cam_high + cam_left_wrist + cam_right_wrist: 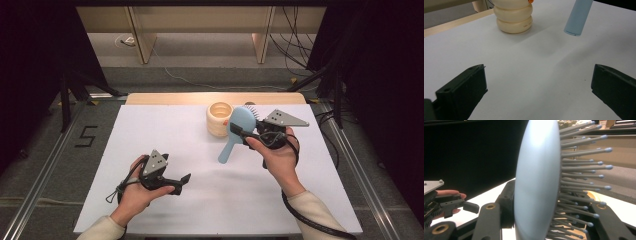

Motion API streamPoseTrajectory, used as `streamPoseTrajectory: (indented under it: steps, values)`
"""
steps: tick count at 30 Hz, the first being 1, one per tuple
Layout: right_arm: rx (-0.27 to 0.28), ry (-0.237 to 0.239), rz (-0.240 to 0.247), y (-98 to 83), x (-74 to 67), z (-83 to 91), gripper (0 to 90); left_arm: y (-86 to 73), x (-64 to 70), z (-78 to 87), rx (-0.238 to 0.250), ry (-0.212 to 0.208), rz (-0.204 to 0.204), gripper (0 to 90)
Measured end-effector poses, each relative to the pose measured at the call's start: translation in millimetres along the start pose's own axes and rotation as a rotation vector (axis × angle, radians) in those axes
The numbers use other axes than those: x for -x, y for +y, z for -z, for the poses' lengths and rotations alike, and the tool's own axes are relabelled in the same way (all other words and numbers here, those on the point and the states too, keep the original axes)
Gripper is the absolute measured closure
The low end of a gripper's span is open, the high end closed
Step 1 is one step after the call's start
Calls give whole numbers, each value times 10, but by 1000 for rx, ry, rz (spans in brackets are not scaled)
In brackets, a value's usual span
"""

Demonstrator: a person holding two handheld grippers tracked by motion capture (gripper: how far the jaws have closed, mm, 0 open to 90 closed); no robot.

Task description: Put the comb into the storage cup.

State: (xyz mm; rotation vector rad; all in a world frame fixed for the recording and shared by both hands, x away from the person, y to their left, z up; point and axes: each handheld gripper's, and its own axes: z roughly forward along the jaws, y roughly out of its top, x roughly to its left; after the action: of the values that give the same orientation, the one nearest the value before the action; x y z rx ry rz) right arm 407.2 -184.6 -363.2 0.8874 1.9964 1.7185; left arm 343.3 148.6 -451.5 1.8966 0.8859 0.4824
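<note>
White tabletop (210, 190) amid dark curtains (35, 60)

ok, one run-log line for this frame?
right gripper: shut on hairbrush, lifted | left gripper: open, empty | cream holder: upright beside brush

Open jaws, cream holder (513, 15), blue handle (578, 17)

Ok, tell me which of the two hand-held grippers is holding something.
The right hand-held gripper: its jaws are clamped on the head of the light blue hairbrush, lifted beside the cream ringed cup. The left hand-held gripper stands open over bare table.
</note>
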Motion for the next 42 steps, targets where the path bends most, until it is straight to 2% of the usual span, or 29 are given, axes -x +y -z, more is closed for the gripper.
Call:
streamPoseTrajectory:
  steps: [12,24,42]
  values:
    - [-1,-15,2,51,38,-25,506,-36,-20,-30,-7,1,5,0]
    - [-3,-26,25,160,73,-58,505,-45,-7,-47,-7,-7,6,0]
    - [-5,-42,23,234,119,-113,506,-50,10,-60,-9,-16,4,0]
